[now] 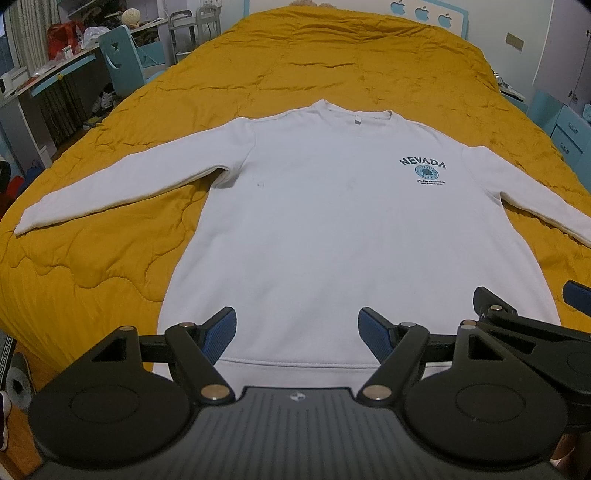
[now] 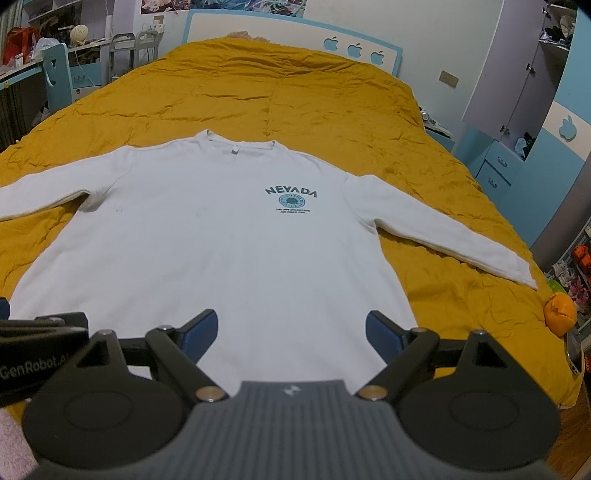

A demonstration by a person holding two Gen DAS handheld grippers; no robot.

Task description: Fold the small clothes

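A white long-sleeved sweatshirt (image 1: 325, 206) (image 2: 221, 236) with a teal "NEVADA" print lies flat and face up on the mustard quilt (image 1: 314, 62) (image 2: 280, 92), both sleeves spread sideways, collar at the far end. My left gripper (image 1: 297, 326) hovers open over the hem, nothing between its blue pads. In the left wrist view the right gripper (image 1: 528, 299) shows at the right edge, also over the hem. My right gripper (image 2: 291, 330) is open above the hem's right part, empty. The hem itself is partly hidden behind both gripper bodies.
An orange round object (image 2: 560, 312) sits at the bed's right edge. A blue chair (image 1: 123, 61) and a cluttered desk (image 1: 44, 74) stand left of the bed. Blue drawers (image 2: 496, 171) and a wardrobe (image 2: 517, 62) are on the right. A headboard (image 2: 295, 33) closes the far end.
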